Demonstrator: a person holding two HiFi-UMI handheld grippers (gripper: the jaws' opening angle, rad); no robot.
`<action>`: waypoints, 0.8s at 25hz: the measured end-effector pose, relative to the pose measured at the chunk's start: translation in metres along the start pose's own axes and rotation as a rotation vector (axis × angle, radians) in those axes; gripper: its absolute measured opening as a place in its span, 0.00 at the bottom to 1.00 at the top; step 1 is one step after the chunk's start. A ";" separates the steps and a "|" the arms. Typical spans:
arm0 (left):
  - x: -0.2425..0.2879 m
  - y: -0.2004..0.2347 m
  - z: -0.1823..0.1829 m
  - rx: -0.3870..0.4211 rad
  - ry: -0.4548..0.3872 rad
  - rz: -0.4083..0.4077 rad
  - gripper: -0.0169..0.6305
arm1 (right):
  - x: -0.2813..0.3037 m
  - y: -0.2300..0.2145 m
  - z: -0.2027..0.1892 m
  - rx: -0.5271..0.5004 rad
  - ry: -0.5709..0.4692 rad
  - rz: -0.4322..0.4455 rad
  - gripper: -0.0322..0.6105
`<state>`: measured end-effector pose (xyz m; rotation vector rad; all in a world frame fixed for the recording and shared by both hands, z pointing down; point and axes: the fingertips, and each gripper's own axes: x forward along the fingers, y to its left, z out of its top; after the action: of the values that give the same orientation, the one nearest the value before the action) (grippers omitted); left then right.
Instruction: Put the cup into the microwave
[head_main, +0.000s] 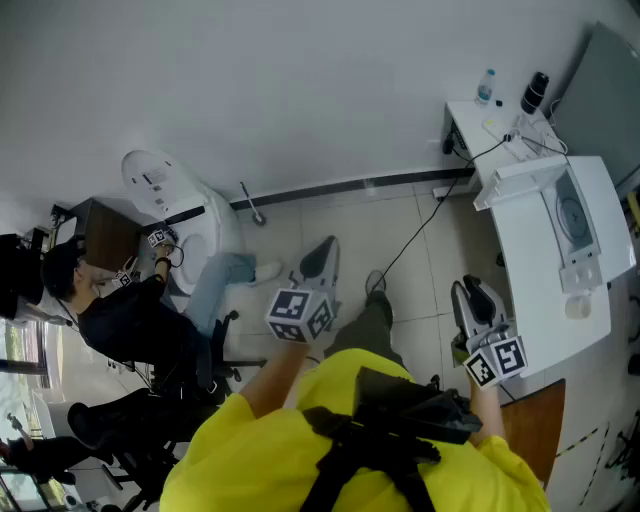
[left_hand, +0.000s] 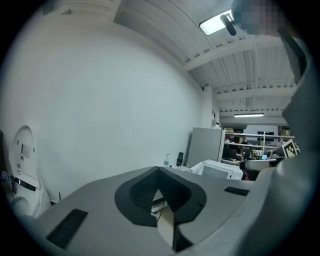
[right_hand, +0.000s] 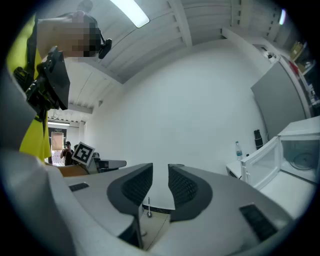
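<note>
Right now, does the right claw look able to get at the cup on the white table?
Probably yes. The right claw is open and empty, and the cup stands on bare table before the open microwave, with nothing between them.

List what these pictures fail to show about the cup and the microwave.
The cup: in the head view, only a small pale thing near the microwave; too small to identify.
Microwave's inside: right gripper view, cut off by the picture's edge.
Label on the bottle: too small in every view.
</note>
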<state>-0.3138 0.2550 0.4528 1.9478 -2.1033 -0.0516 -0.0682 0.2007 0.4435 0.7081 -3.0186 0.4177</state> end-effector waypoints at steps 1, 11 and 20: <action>0.014 0.006 0.000 0.000 0.003 0.007 0.03 | 0.011 -0.011 0.001 0.003 -0.003 -0.003 0.21; 0.171 0.072 0.046 -0.037 -0.019 0.023 0.03 | 0.179 -0.108 0.064 -0.034 -0.034 0.026 0.21; 0.378 -0.045 0.096 0.052 0.053 -0.494 0.03 | 0.167 -0.253 0.124 -0.034 -0.115 -0.480 0.21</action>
<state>-0.3129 -0.1364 0.4169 2.4218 -1.5592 -0.0417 -0.1009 -0.1220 0.4006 1.4449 -2.8017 0.3129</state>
